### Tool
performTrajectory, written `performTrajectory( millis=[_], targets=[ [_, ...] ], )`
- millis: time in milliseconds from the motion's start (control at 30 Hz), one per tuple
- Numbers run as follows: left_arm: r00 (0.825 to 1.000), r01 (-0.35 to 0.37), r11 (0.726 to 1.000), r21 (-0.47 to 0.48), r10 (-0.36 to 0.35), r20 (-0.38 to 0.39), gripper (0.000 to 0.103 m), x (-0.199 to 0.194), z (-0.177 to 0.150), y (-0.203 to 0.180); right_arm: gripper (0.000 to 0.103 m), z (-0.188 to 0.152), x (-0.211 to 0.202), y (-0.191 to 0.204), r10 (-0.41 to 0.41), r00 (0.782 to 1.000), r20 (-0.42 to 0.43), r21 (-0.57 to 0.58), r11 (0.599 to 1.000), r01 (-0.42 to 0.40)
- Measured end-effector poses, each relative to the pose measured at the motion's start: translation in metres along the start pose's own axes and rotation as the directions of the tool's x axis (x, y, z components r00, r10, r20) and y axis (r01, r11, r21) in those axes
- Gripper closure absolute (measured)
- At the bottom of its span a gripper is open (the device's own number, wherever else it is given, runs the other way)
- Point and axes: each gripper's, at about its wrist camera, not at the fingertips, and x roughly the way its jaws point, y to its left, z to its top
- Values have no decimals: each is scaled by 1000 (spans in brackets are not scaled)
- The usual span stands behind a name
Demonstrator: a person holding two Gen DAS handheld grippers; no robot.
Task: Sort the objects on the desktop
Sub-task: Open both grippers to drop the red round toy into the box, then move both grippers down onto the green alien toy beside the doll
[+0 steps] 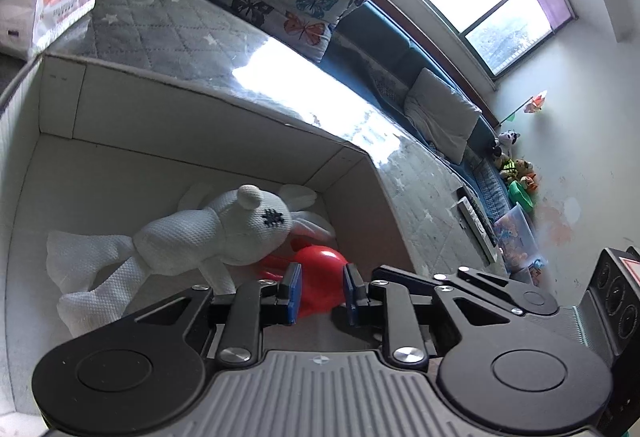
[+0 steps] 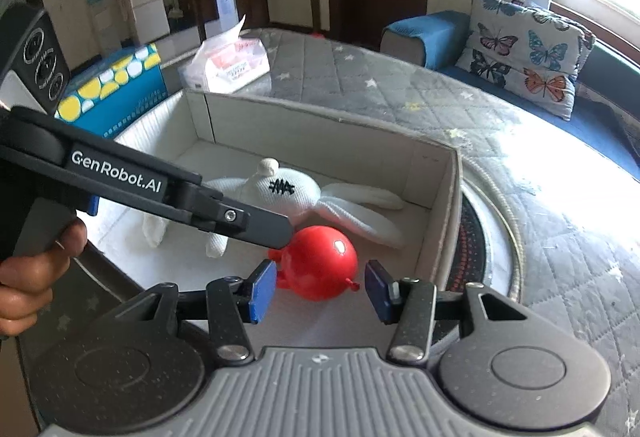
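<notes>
Two toys are kept in the cardboard box [image 2: 332, 133], evidently the sorting bin: a white knitted rabbit [image 1: 208, 233] is laid mid-floor, and a glossy red balloon [image 2: 320, 261] beside its head, near the front wall. The left gripper [image 1: 320, 289] is spread around the balloon, apparently gripping nothing; the right gripper [image 2: 318, 287] is held released, outside that wall.

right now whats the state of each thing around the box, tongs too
cardboard box: open-topped, toys inside
white knitted bunny: lying flat in the box
red balloon toy: in the box, beside the bunny, between the left tongs' pads
left tongs: pads flank the balloon toy, contact unclear
right tongs: open, holding nothing
plastic bag: lying behind the box
</notes>
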Motion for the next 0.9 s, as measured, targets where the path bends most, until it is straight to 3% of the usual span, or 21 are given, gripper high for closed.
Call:
performTrajectory(
  millis=[333, 400, 567, 900],
  targets=[
    [999, 19, 998, 60, -22, 42, 75, -32, -28, -29, 32, -32, -73, 4, -23, 990, 137, 20, 1000, 20],
    [998, 33, 997, 71, -36, 49, 75, -38, -37, -35, 32, -41, -84, 6, -27, 988, 149, 23, 999, 23],
    [998, 56, 993, 104, -59, 33, 75, -48, -62, -49, 25, -74, -104, 12, -47, 987, 156, 34, 999, 43],
    [991, 131, 977, 167, -128, -32, 75, -48, -115, -80, 25, -138, -115, 11, -61, 991, 118, 140, 989, 44]
  ],
)
